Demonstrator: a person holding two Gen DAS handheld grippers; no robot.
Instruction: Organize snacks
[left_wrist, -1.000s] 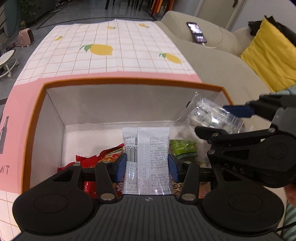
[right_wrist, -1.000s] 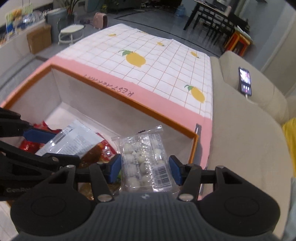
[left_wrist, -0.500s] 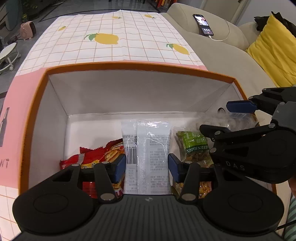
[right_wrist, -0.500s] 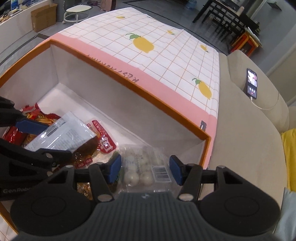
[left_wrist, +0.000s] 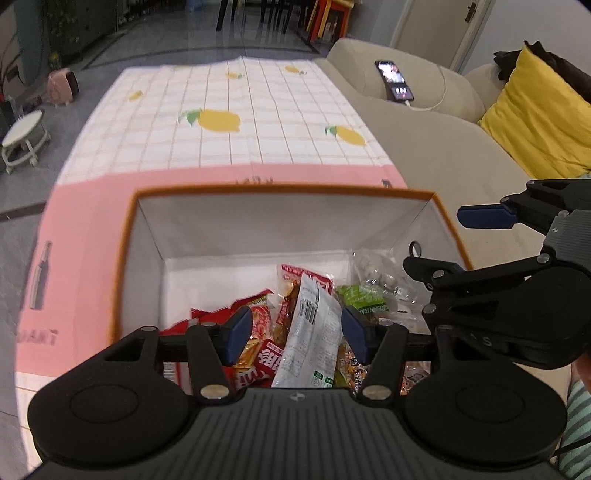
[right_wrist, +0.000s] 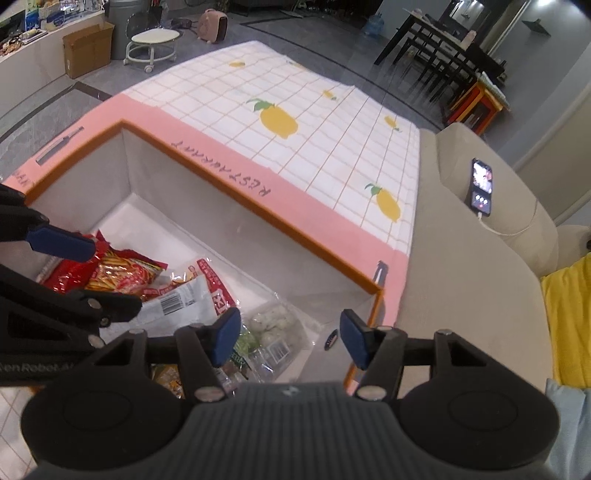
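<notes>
Snacks in crinkly plastic packets lie heaped in your orange-rimmed white storage box (left_wrist: 127, 258), which sits on the pink-bordered, lemon-print checked cloth (left_wrist: 236, 147). Your left gripper (left_wrist: 297, 334) hangs over the heap with its blue pads spread; its jaws have just been opening, and the white flat sachet with a barcode (left_wrist: 314, 332) lies loose between them, touching neither pad, tilted on top of the red packets (left_wrist: 255, 321). Your right gripper (right_wrist: 290, 339) is spread wide too, its jaws having just been opening, and the clear pack of small white round sweets (right_wrist: 271, 325) rests below it in the box's right-hand corner, beside a green packet (left_wrist: 364, 299). Neither pad presses on it. To your right, a black smartphone (right_wrist: 481, 186) with a lit screen rests on the beige sofa arm (right_wrist: 461, 277).
</notes>
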